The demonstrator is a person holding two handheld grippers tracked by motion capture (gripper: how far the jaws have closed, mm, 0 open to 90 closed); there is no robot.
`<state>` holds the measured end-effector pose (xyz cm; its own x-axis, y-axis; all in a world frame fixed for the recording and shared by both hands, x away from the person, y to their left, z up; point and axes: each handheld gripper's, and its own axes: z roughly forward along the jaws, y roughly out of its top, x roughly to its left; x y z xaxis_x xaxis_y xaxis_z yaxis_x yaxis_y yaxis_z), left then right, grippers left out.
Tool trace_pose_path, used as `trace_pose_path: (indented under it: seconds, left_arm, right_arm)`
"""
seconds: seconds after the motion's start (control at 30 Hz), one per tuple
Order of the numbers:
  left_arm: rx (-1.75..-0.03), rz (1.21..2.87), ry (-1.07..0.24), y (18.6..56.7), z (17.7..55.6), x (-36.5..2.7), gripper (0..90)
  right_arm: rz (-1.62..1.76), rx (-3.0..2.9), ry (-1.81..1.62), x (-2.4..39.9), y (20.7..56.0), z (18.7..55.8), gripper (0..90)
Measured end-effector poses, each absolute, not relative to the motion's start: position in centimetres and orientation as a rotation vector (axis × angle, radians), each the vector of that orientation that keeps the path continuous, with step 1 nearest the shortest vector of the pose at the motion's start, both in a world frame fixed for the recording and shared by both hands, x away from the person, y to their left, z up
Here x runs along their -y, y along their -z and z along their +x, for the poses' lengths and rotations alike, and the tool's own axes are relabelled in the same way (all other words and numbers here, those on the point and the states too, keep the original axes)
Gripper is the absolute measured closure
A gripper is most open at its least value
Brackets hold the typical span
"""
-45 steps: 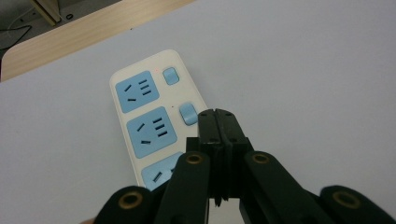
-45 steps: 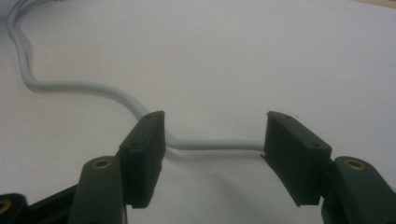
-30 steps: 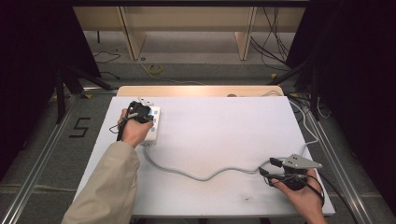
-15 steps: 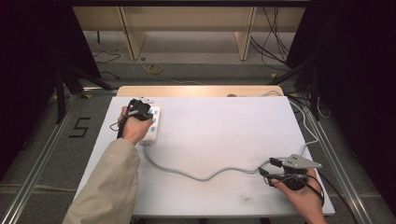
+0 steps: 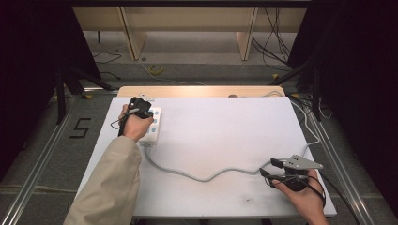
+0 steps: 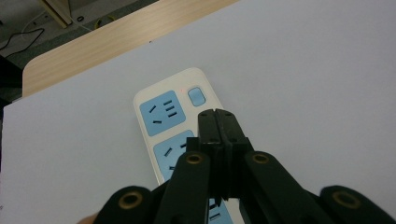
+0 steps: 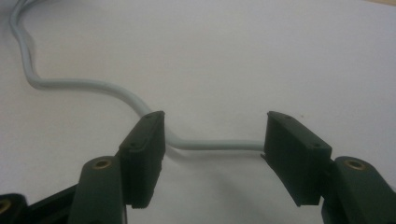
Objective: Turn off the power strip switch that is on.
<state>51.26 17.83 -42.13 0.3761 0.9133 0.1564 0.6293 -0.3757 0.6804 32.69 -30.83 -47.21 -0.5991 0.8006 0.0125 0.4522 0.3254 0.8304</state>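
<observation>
A white power strip with blue sockets and a blue-grey switch lies at the table's far left. My left gripper hovers just over it, jaws pressed together with nothing between them, tips close to the switch; in the high view a hand holds that gripper above the strip. The strip's grey cable snakes across the white table to the right. My right gripper stands open near the front right, and the cable runs across the gap between its jaws without being pinched.
The white tabletop rests on a wooden board that shows at the far edge. Cables trail off the right side. Metal rails flank the table, and a "5" mark is on the floor at left.
</observation>
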Motion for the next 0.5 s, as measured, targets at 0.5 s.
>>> trace_pose_path:
  seconds: [0.5]
  left_arm:
    - [-1.336,2.113,-0.727,42.74,51.95,-17.82,89.8]
  right_arm:
    - [1.111,-2.196,-1.182,30.81,47.22,32.69,39.4]
